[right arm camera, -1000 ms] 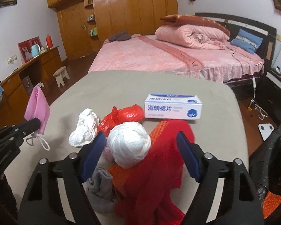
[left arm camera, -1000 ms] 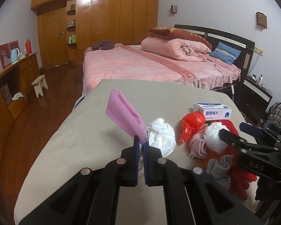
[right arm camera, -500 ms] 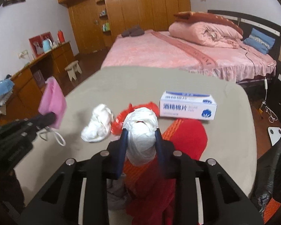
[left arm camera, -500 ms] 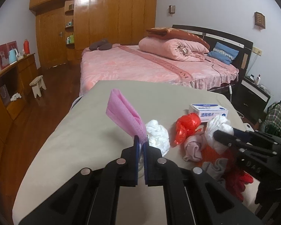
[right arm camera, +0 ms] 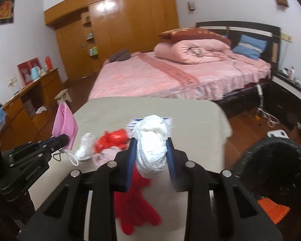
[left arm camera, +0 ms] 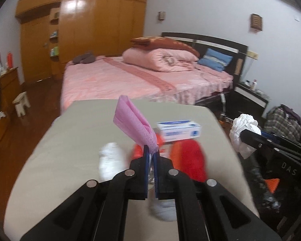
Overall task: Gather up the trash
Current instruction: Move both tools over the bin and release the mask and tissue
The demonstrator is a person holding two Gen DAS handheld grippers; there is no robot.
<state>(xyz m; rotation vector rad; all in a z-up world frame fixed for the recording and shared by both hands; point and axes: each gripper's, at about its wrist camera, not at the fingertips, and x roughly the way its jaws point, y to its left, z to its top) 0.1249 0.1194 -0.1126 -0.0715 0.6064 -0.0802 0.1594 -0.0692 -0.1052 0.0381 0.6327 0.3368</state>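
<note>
Trash in 2 grips: left claw (left arm camera: 151, 152) pinched closed on a pink face mask (left arm camera: 134, 123), right claw (right arm camera: 150, 150) clamping a crumpled white tissue wad (right arm camera: 151, 146) above the counter (right arm camera: 200, 116).

pink face mask (left arm camera: 133, 125) sticking up pinched in one tool, crumpled white bag wad (right arm camera: 152, 145) clamped in the other

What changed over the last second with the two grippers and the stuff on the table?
The right gripper closed on the white wad, which a second ago sat on the red cloth between open jaws, and lifted it off the pile. Both grippers swung toward the black bin. The left gripper stayed shut on the pink mask. The blue-and-white box, red bag and other white wad stayed on the table.
</note>
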